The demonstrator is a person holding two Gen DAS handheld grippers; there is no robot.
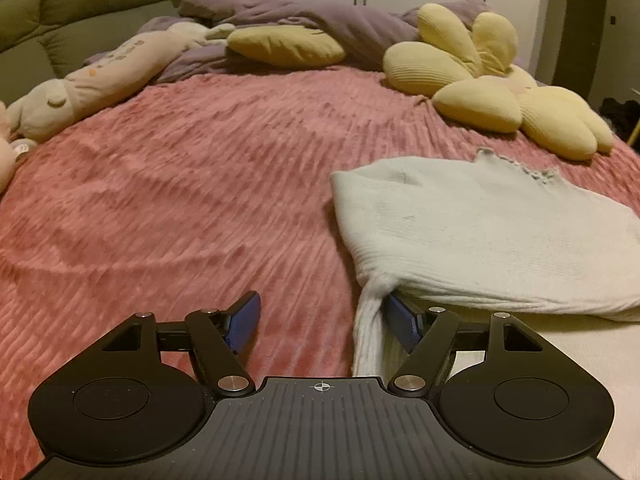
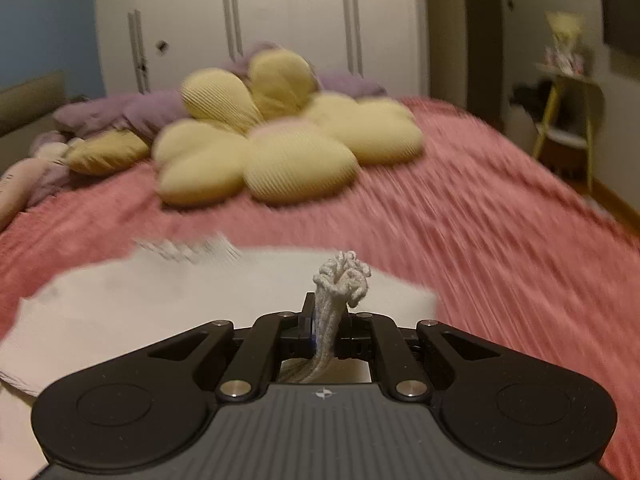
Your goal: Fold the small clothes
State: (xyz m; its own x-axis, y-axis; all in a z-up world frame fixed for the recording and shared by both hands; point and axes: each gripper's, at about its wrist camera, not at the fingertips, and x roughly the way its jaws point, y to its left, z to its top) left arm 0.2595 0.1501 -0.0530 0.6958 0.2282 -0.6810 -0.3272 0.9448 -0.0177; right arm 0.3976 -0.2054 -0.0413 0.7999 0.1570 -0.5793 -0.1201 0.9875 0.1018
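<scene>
A small pale knitted garment (image 1: 480,232) lies flat on the pink bedspread (image 1: 180,184), right of centre in the left wrist view. My left gripper (image 1: 322,304) is open, its blue pads (image 1: 244,322) wide apart. A twisted corner of the garment (image 1: 370,320) hangs just inside the right pad and is not pinched. In the blurred right wrist view, my right gripper (image 2: 328,316) is shut on another bunched corner (image 2: 342,276), which sticks up above the jaws. The rest of the garment (image 2: 160,304) spreads out to the left.
A yellow flower-shaped cushion (image 1: 480,80) (image 2: 280,136) and a rumpled purple blanket (image 1: 320,20) lie at the far end of the bed. A long pale plush toy (image 1: 88,84) rests along the left side. White wardrobe doors (image 2: 260,20) stand behind, with a yellow-legged chair (image 2: 568,120) at the right.
</scene>
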